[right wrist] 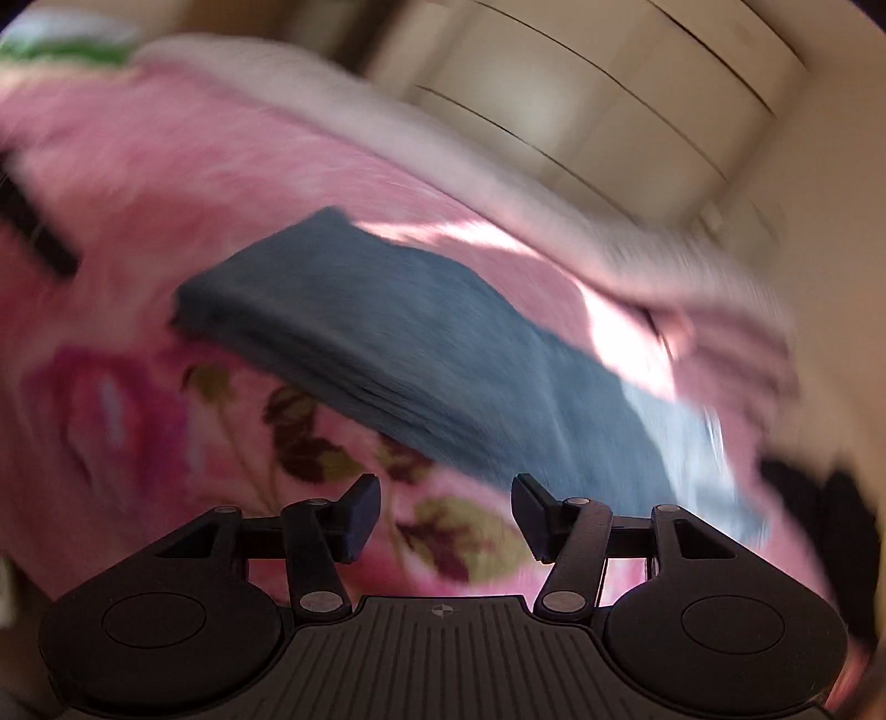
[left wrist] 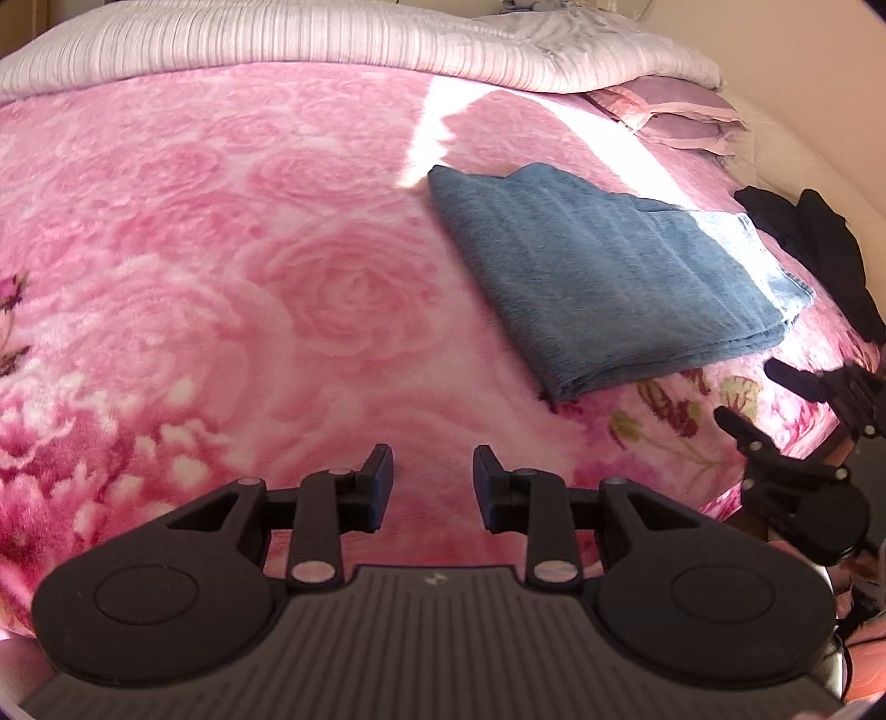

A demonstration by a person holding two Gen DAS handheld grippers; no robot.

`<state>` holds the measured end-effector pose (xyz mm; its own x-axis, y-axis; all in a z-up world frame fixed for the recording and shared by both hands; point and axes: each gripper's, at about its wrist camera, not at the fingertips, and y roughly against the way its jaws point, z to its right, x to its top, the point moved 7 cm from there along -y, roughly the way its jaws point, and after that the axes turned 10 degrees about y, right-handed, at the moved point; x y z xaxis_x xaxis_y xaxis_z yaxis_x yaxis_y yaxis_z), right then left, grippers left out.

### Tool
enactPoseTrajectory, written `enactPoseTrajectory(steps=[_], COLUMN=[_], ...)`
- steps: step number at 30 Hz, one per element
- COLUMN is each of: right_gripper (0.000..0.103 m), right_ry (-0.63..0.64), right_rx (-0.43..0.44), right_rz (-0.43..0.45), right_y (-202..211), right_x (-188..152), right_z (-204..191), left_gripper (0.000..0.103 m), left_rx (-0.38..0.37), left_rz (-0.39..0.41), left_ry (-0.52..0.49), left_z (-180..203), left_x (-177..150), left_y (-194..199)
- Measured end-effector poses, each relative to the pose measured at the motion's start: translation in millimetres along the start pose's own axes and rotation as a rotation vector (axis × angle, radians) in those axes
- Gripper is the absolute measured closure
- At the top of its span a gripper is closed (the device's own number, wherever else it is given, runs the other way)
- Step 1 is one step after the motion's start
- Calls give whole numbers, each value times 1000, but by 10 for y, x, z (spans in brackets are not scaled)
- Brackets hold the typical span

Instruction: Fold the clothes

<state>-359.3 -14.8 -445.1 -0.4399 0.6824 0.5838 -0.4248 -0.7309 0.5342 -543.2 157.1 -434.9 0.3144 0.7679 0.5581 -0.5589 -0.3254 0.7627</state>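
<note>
Blanket (left wrist: 232, 266), pink with rose print, spread over bed; folded blue garment (left wrist: 614, 277) lying flat on it, right of centre in left wrist view, layered edges facing camera, far corner lit by strip of sunlight. Striped pale quilt (left wrist: 332, 44) bunched along far edge of bed. Black clothing (left wrist: 819, 243) heaped at right edge, beside blue garment but apart from it.

Left gripper (left wrist: 433, 482) over bare blanket, near side of blue garment, well short of it. Fingers (left wrist: 379, 487) partly apart, nothing between them, only pink pile visible in gap.

Right gripper (right wrist: 446, 518) seen in own view with heavy motion blur. Fingers (right wrist: 360, 515) spread wide, empty; floral blanket showing through gap. Folded blue garment (right wrist: 415, 354) just beyond fingertips, not touched. Same gripper also visible at right edge of left wrist view (left wrist: 775, 399), fingers apart, over blanket edge near garment's near corner.

Cream drawers (right wrist: 609, 99) blurred behind bed in right wrist view.
</note>
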Motion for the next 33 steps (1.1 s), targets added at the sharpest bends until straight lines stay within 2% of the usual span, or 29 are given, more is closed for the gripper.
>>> enactPoseTrajectory(steps=[12, 17, 20, 22, 25, 26, 27, 30, 33], right_gripper=[46, 47, 57, 75, 80, 86, 88, 90, 90], right_ry=[540, 660, 692, 709, 721, 674, 626, 307, -62], right_rx=[44, 48, 57, 63, 48, 55, 61, 144, 206], right_rz=[139, 180, 205, 208, 217, 224, 230, 238, 264], right_y=[-425, -508, -554, -616, -672, -673, -673, -635, -579], right_x=[350, 389, 413, 406, 411, 425, 440, 573, 685], right_z=[-500, -623, -699, -777, -825, -779, -733, -400, 102], left_gripper=[77, 77, 77, 77, 77, 77, 77, 77, 77], left_rx=[-66, -80, -88, -90, -90, -90, -89, -88, -93], left_rz=[7, 10, 8, 7, 8, 8, 10, 22, 32], left_ry=[31, 50, 70, 77, 79, 78, 75, 60, 40], left_z=[-52, -99, -134, -142, -137, -132, -119, -62, 22], left_x=[181, 241, 264, 276, 292, 302, 321, 394, 491], left_y=[-128, -181, -217, -233, -248, -251, -252, -254, -274])
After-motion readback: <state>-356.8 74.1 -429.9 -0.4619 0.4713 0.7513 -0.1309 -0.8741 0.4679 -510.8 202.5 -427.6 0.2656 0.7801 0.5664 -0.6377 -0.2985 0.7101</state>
